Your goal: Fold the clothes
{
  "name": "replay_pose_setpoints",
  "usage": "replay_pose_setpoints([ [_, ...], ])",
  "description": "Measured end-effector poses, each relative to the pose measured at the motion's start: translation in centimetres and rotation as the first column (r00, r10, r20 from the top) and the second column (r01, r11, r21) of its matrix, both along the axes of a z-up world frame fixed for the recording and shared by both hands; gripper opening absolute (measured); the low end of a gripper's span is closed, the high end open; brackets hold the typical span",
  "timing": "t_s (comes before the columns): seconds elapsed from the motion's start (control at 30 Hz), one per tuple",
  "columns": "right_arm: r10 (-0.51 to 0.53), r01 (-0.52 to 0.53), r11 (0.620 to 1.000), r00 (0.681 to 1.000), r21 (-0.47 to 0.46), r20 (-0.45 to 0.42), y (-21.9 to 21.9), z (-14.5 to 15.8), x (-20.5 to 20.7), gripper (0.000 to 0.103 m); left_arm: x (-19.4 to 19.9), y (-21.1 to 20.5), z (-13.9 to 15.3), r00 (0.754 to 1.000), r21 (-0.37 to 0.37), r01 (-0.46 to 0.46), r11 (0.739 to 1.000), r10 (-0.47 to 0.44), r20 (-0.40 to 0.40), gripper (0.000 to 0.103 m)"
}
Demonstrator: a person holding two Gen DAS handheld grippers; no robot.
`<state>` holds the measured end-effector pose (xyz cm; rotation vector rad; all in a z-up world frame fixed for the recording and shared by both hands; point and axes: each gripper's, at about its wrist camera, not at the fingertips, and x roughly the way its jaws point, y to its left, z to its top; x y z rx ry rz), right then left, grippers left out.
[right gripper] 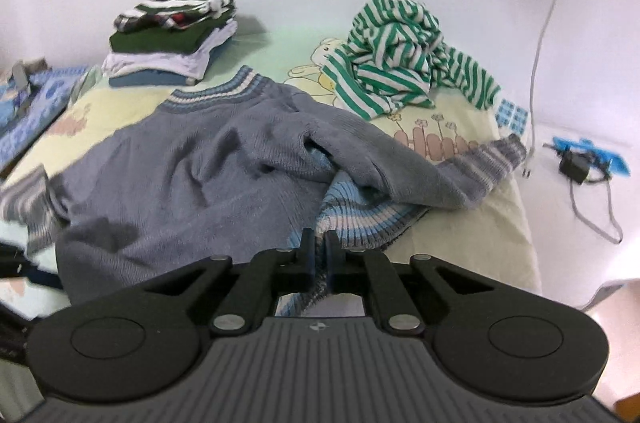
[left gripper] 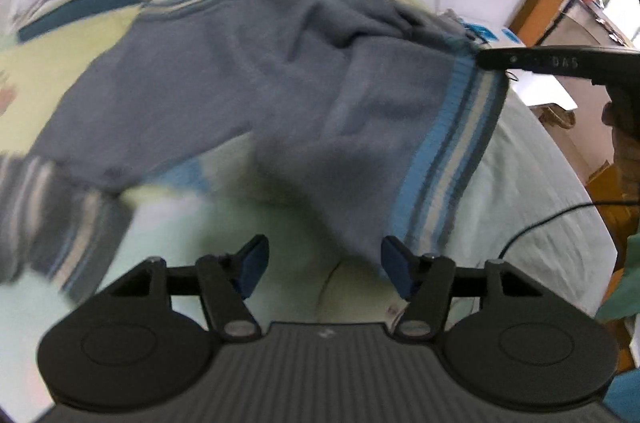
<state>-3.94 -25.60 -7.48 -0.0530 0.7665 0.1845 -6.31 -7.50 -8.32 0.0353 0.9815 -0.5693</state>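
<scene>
Pinching: the right gripper (right gripper: 318,247) had its jaws pressed together on the striped hem of the blue-grey knit sweater (right gripper: 192,183), the ribbed band running down between the two fingers.
Right gripper seen from the left: in the left wrist view its black finger (left gripper: 520,60) reached in from the right edge and met the hem band at the sweater's corner.
Left gripper: the left gripper (left gripper: 325,269) hung with its jaws spread wide and nothing between them; the near end of the hem lay just beside its right blue pad (left gripper: 396,269), and whether the two touched could not be told.
Sweater: it lay spread on the bed, striped neckline toward the wall, one sleeve folded across the body with its striped cuff (right gripper: 502,153) near the bed's right edge, the other cuff (right gripper: 24,199) at the left.
Bed cover: a pale yellow-green sheet (right gripper: 464,235) printed with cartoon figures lay under the sweater.
Beyond the sweater, right: a crumpled green-and-white striped garment (right gripper: 400,59) sat heaped near the wall.
Beyond the sweater, left: a stack of folded clothes (right gripper: 168,39) stood near the wall, well apart from the heap.
Off the bed, right: a black charger (right gripper: 574,165) with its cable lay on a white surface.
</scene>
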Motion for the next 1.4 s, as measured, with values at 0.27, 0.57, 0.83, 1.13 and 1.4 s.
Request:
replay_pose_setpoints([
  [0.27, -0.001, 0.001, 1.0, 1.0, -0.014, 0.012, -1.7, 1.2, -2.1, 0.004, 1.4, -1.9, 0.8, 0.999, -0.016, -0.018, 1.0, 0.018, 0.031, 0.003],
  [0.57, 0.024, -0.021, 0.997, 0.999, -0.08, 0.043, -0.2, 1.2, -2.3, 0.009, -0.2, 4.3, 8.1, 0.975, -0.089, -0.088, 0.992, 0.104, 0.195, 0.003],
  [0.83, 0.172, -0.144, 0.928, 0.984, -0.344, 0.052, 2.9, -3.3, -3.6, 0.063, -1.2, 5.2, 13.0, 0.948, -0.108, -0.068, 0.992, 0.098, 0.304, 0.0],
  [1.13, 0.297, -0.227, 0.847, 0.952, -0.48, 0.073, 4.0, -6.0, -3.4, 0.067, -2.6, 8.2, 17.5, 0.923, -0.155, -0.122, 0.98, 0.17, 0.345, 0.0],
  [1.4, 0.246, -0.217, 0.927, 0.967, -0.306, 0.059, 0.8, -5.7, -2.2, 0.07, -3.4, 12.4, 19.0, 0.879, -0.156, -0.269, 0.95, 0.309, 0.364, 0.0],
])
